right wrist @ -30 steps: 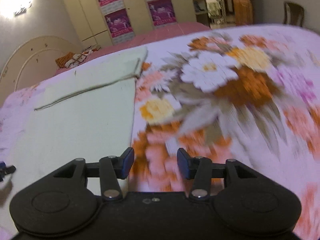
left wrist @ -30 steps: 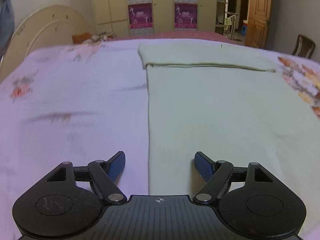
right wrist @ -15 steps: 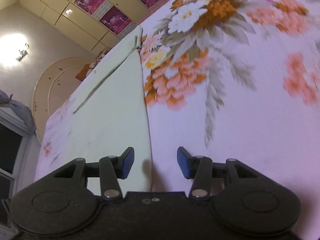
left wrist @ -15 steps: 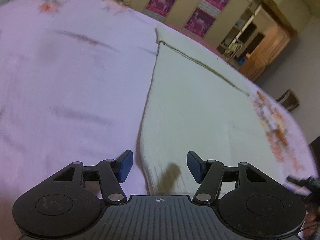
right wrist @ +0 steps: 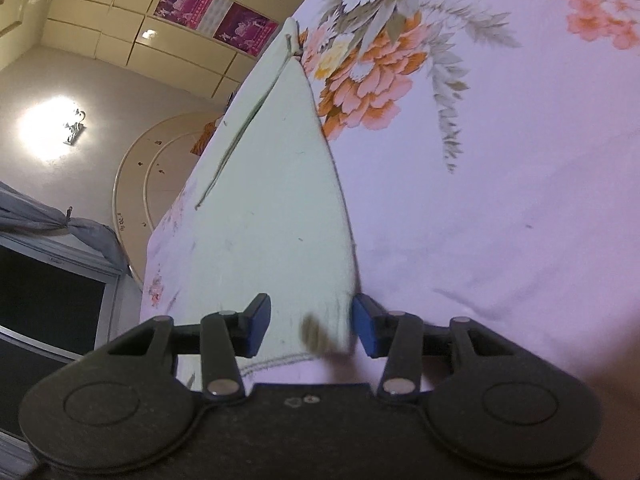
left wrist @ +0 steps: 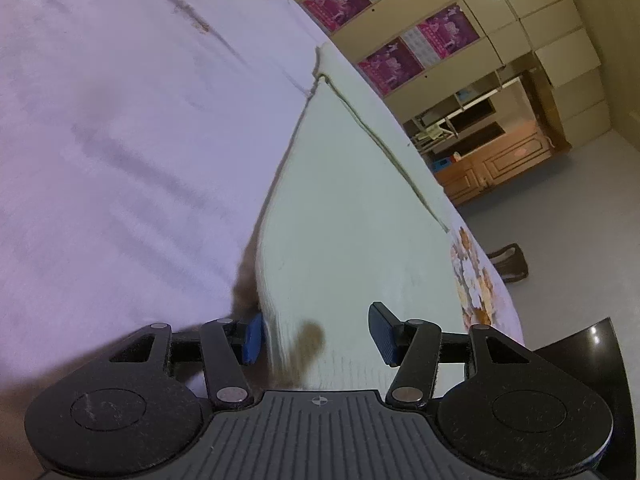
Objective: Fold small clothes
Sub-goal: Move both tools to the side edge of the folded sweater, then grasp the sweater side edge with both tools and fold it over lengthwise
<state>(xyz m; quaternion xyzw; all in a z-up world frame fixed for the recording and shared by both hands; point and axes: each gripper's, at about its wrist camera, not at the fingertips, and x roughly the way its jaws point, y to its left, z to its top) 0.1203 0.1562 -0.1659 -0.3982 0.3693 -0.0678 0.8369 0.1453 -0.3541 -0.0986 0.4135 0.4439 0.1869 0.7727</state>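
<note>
While it lies spread flat on the bed [left wrist: 120, 152], the pale green garment [left wrist: 352, 216] runs lengthwise away from both cameras, its far end folded over along a dark seam line. Its near left corner sits between the fingers of the left gripper [left wrist: 316, 334]: the left pad is just beside the cloth's ribbed side edge, the right pad stands clear above the fabric, and the jaws are closing with the corner between them, not yet pressing it. At the garment's near right corner, the right gripper [right wrist: 310, 326] straddles the side edge and the stitched hem; its right pad is close against the edge, its left pad is over the fabric, and these jaws too are closing, apart for now. Around the garment, the bed's lilac sheet shows orange and white flowers on the right. Beyond the garment's far end stands a cream wardrobe [left wrist: 460, 16] with magenta posters, and a rounded headboard [right wrist: 160, 168] lies to the left.
</note>
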